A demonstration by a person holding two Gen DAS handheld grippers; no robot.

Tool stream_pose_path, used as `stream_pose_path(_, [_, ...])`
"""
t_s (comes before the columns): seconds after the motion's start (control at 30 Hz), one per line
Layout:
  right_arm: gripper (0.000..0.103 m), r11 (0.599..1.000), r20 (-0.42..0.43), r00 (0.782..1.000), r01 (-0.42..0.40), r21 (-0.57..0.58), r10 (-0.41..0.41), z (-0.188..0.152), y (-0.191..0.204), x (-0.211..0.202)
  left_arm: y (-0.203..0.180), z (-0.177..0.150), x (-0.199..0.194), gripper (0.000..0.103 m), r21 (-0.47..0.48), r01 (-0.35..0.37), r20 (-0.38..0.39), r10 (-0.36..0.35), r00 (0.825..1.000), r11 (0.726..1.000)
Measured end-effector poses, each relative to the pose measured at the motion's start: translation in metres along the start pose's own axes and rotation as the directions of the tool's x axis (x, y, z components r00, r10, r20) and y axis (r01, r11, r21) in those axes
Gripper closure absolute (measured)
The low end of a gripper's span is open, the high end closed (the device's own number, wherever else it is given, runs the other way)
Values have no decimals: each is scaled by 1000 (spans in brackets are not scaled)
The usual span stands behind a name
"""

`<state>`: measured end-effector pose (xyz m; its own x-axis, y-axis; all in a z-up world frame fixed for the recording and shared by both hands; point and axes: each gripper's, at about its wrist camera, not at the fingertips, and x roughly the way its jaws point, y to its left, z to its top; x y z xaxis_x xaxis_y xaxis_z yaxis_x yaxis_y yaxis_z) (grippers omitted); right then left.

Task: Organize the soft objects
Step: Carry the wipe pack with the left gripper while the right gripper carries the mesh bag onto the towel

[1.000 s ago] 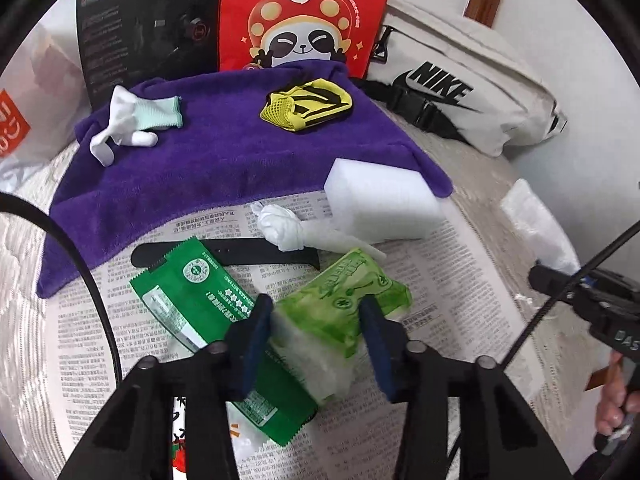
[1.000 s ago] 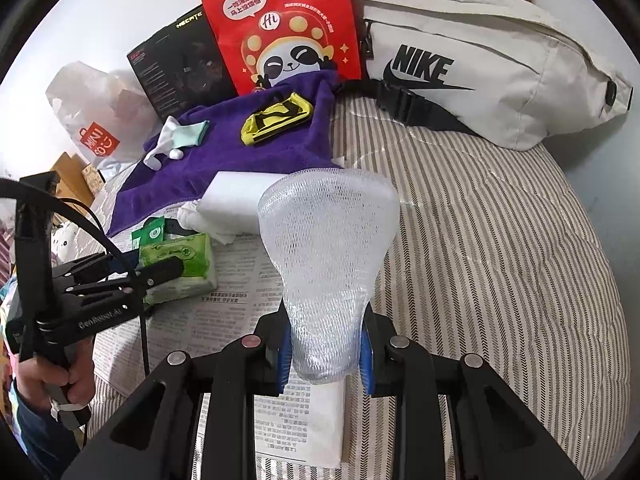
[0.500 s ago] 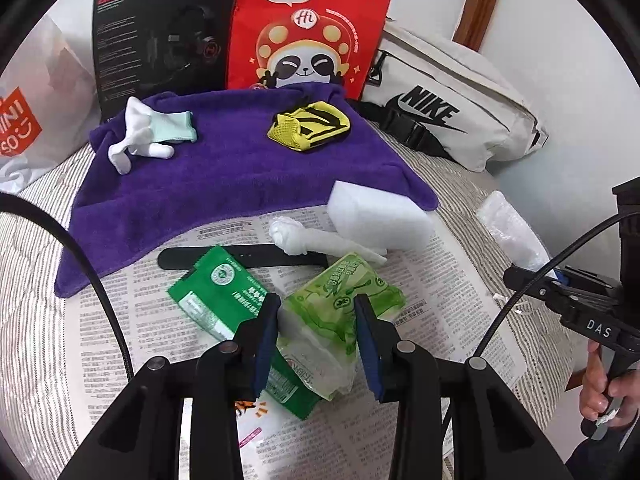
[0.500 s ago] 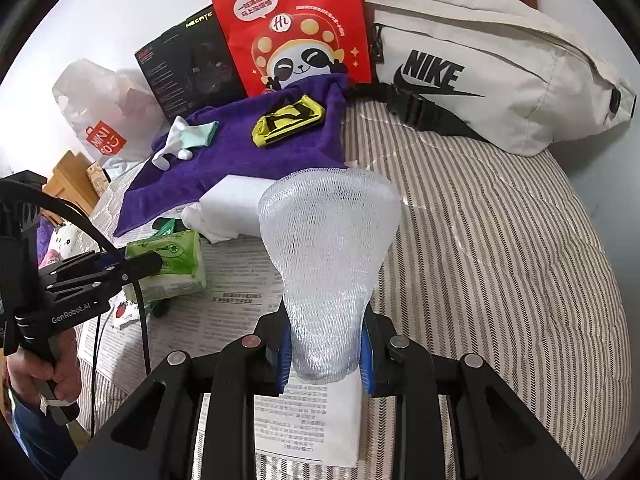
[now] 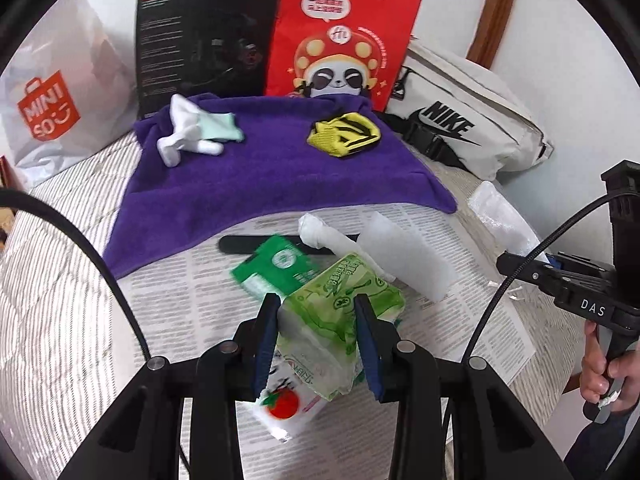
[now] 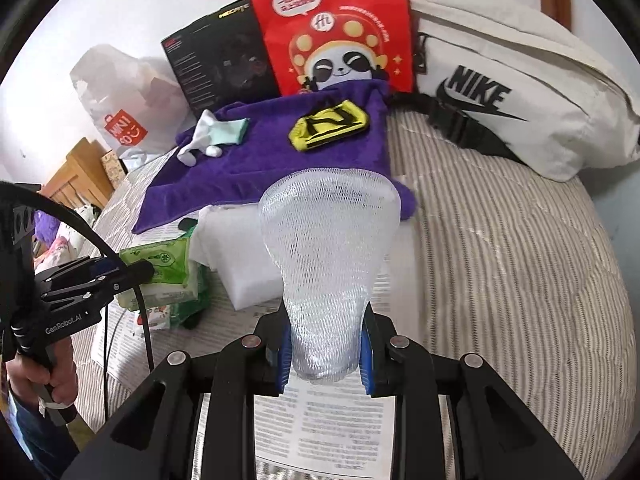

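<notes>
Tissues (image 5: pixel 340 308) in a light green pack sit pinched between the blue pads of the left tongs (image 5: pixel 316 330), the pack lifted a little above the newspaper (image 5: pixel 192 292) spread on the striped bed (image 6: pixel 500 240); the right tongs (image 6: pixel 325 354) are pressed against the narrow end of a white foam net (image 6: pixel 328 248), which flares wide and stands up in front of that camera. Below the held pack lies a white packet with a tomato print (image 5: pixel 286 406), and a darker green wipes packet (image 5: pixel 276 266) lies flat on the newspaper just beyond; a rolled white cloth (image 5: pixel 324 236) touches a white sponge block (image 5: pixel 404 256) beside it, and a black strap (image 5: pixel 240 243) runs behind them (partly hidden by the packets). Farther back a purple towel (image 5: pixel 260 184) carries a white and mint glove (image 5: pixel 196 134) on its left part and a yellow and black pouch (image 5: pixel 344 136) on its right, the two well apart; a red panda bag (image 5: pixel 340 44), a black box (image 5: pixel 204 44) and a white shopping bag (image 5: pixel 56 100) stand behind the towel, with a cream waist bag (image 6: pixel 520 92) to the right. Whether the held pack touches the tomato packet is hard to tell from the left view.
</notes>
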<state>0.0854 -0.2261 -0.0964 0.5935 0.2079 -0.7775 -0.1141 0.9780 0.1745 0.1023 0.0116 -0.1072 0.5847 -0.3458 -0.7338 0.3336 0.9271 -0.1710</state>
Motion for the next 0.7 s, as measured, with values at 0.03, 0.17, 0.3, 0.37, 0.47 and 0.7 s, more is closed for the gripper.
stream_pose_path(0.03, [76,1000,-3,1000,1,-6,-1,0,3,1,4,-2,0,68,-2,-12,-5,12,1000,1000])
stream_pose_path(0.17, [76,1000,-17,1000,-6,-28,6,-2,16,5,21,-13,1,68,-24,-54,-29,53,998,998])
stream_pose_path(0.3, [76,999,-22,1000,-10,-50,9,-5,26,6,40,-22,0,68,-73,-66,-36,63,997,995])
stream_pose_path(0.37, [76,998,-24,1000,-13,-59,11,-6,30,6,48,-24,-3,68,-91,-70,-32,67,997,993])
stream_pose_path(0.47, [76,998,-29,1000,-14,-67,12,-7,35,7,55,-26,-7,68,-108,-72,-25,69,997,992])
stream_pose_path(0.7, [76,995,-40,999,-16,-94,13,-1,40,16,63,-15,-15,68,-113,-63,7,64,998,992])
